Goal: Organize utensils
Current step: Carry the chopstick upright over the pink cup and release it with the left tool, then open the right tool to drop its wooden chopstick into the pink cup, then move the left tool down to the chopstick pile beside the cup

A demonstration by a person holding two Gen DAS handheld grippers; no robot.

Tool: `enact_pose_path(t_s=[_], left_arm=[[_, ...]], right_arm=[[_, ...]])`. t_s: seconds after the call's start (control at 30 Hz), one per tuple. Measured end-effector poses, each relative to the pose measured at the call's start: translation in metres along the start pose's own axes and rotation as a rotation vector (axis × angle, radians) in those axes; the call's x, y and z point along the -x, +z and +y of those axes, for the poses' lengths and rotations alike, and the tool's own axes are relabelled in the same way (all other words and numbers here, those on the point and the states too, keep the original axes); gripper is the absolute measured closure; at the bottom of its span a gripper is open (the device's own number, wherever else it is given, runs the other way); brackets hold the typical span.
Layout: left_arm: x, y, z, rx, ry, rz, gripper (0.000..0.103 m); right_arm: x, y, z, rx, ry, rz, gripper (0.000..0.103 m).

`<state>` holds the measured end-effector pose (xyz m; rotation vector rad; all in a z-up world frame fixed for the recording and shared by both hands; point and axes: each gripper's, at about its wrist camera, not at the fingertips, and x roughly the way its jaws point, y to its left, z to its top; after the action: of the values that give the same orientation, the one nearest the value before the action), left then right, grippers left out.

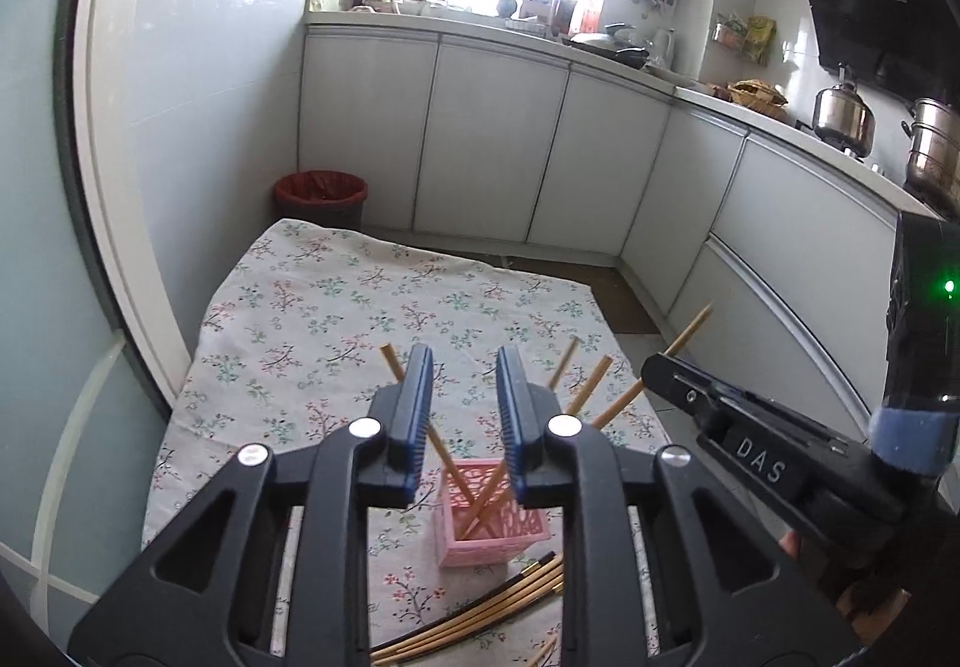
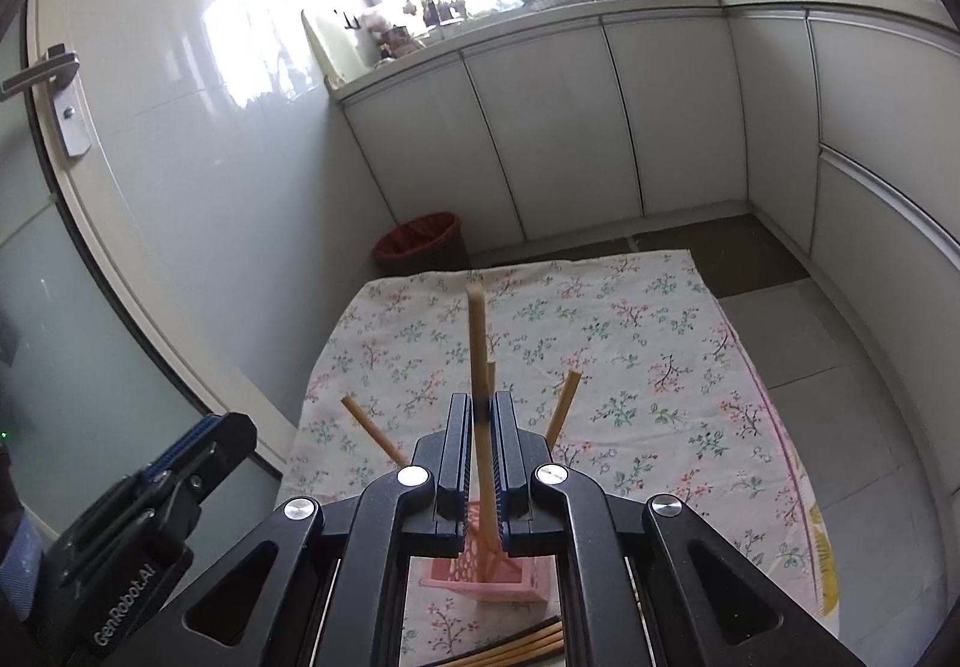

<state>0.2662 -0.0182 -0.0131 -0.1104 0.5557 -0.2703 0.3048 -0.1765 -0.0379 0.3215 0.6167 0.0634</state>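
Note:
A pink openwork holder (image 1: pixel 489 517) stands on the floral cloth and holds several wooden chopsticks (image 1: pixel 591 388) that splay outward. My left gripper (image 1: pixel 465 367) is open and empty, above and just behind the holder. My right gripper (image 2: pixel 480 409) is shut on one wooden chopstick (image 2: pixel 477 343), held upright with its lower end inside the holder (image 2: pixel 486 565). That gripper also shows in the left wrist view (image 1: pixel 666 364) at the right. More chopsticks with dark ends (image 1: pixel 498 607) lie on the cloth in front of the holder, and in the right wrist view (image 2: pixel 528 643) too.
The floral cloth (image 1: pixel 360 319) covers a low table. A red-lined bin (image 1: pixel 321 196) stands beyond its far left corner. White cabinets (image 1: pixel 492 151) run along the back and right. Pots (image 1: pixel 843 115) sit on the counter. A glass door (image 2: pixel 108 259) is at the left.

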Motion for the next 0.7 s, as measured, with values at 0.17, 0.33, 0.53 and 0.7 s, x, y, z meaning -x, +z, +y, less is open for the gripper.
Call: enact_pose_path(t_s=[0.17,0.33,0.53,0.7], left_arm=[[-0.002,-0.004,0.007,0.018,0.027,0.026,0.070],[0.004,-0.011,0.007,0.010,0.037,0.041,0.060],[0.016,-0.021,0.006,0.013,0.052,0.049,0.047],[0.030,-0.033,0.003,0.012,0.065,0.054,0.031]], right_arm=[[-0.003,-0.009,-0.001,0.006,-0.022,0.036,0.082],[0.014,-0.013,-0.006,-0.014,-0.048,0.009,0.055],[0.040,-0.024,-0.018,-0.039,-0.101,-0.020,0.041],[0.059,-0.040,-0.026,-0.038,-0.155,-0.036,0.026]])
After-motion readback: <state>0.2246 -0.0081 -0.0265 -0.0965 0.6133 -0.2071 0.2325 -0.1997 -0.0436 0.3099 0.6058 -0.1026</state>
